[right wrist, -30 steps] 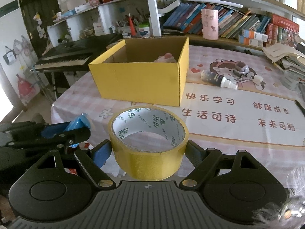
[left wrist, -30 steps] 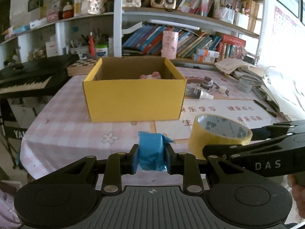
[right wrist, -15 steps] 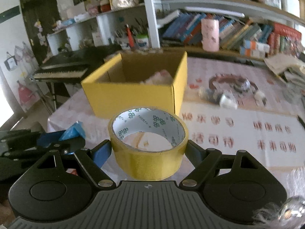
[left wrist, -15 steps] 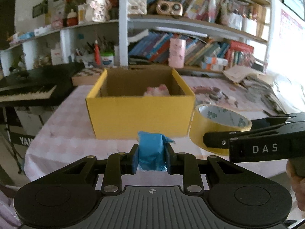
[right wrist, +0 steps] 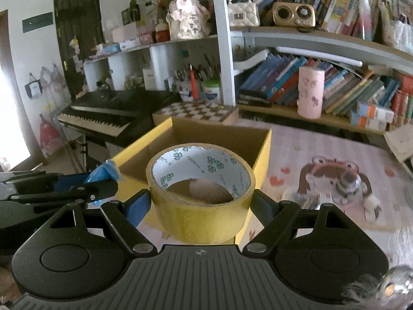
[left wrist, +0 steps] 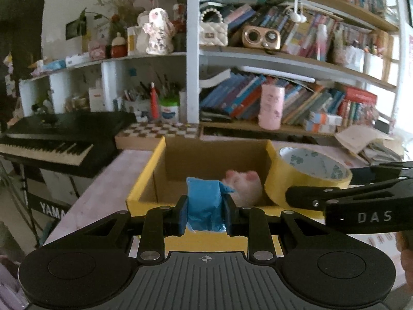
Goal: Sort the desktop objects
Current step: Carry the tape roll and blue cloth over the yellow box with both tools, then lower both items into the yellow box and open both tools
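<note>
The left tool (left wrist: 205,210) is clamping a crumpled blue packet (left wrist: 204,206) between its two fingers, holding it above the near wall of the yellow cardboard box (left wrist: 144,180). The right tool (right wrist: 200,206) is gripping a roll of yellow tape (right wrist: 201,217) across its outer wall, the roll lying with its open core facing upward, positioned over the near right corner of the same box. In the left wrist view the tape roll is appearing just to the right of the box's right wall, with the right tool's black arm extending in from the right edge. A pink plush item (left wrist: 244,186) is lying inside the box against its right side. The box is sitting on a table (right wrist: 322,142) covered with a pink patterned cloth, and a black keyboard (right wrist: 103,121) is standing beside the table to the left
</note>
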### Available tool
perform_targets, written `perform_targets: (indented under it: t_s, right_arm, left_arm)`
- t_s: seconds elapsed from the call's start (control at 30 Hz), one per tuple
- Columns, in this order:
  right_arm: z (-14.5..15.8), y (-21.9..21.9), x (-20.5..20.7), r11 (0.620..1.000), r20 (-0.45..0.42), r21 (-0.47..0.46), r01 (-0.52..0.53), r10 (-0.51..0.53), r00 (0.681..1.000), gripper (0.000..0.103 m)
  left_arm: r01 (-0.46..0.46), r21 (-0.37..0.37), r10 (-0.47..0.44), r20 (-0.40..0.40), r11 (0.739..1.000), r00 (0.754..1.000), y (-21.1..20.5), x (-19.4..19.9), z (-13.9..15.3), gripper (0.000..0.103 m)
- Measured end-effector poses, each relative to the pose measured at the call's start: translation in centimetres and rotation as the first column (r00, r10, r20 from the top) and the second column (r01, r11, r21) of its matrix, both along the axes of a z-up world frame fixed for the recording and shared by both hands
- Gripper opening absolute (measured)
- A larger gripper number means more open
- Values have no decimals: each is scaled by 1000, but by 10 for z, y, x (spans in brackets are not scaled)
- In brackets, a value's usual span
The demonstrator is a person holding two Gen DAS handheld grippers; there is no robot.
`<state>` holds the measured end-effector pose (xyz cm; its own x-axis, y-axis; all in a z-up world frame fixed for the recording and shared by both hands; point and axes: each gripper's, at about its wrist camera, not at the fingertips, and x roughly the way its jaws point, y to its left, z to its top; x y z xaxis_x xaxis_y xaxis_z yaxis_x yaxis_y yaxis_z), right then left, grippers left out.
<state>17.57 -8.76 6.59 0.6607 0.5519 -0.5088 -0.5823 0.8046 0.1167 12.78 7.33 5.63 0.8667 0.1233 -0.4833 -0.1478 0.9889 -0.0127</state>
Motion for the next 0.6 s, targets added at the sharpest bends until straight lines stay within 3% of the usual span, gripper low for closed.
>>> perform_targets:
  t_s: [0.3,0.6]
  right_arm:
    - [8,12,67,997,24,-4,-74,74,997,82]
    - [1,67,131,981,-44,-40,-192,190,981,82]
  left_arm:
    - [-26,64,29,-40,998,999,4,55,-7,26]
    - [-23,84,37,-170,996,985,21,112,-33,26]
